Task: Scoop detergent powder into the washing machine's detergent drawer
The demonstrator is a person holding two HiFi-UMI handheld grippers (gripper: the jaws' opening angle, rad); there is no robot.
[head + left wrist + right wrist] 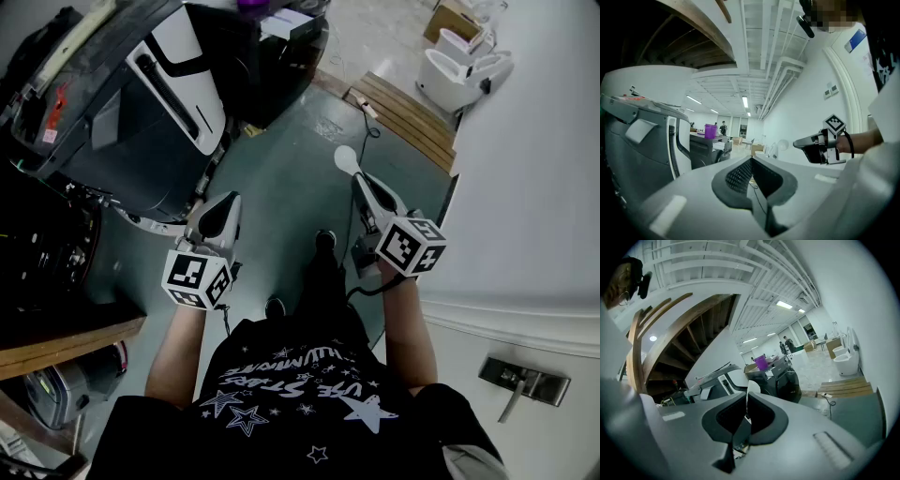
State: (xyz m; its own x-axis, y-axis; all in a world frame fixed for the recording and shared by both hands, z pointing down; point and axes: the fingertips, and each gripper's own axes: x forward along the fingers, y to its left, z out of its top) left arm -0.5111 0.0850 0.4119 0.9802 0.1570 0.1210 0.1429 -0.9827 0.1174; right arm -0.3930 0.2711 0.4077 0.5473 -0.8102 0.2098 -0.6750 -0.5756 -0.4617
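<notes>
Noted left gripper (pixel 228 200) closed tight on nothing, held over the floor near the machine (pixel 178 84). Found right gripper (pixel 360 180) clamped on the handle of a white scoop (pixel 346 159), bowl poking out past the tips, well apart from the machine; spotted no powder and no drawer. Judged the scoop light, stiff, slick plastic: best pinched mid-handle and kept level once loaded.

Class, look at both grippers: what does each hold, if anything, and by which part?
The right gripper holds a white scoop by its handle, with the bowl sticking out past the jaws. The left gripper holds nothing.
</notes>
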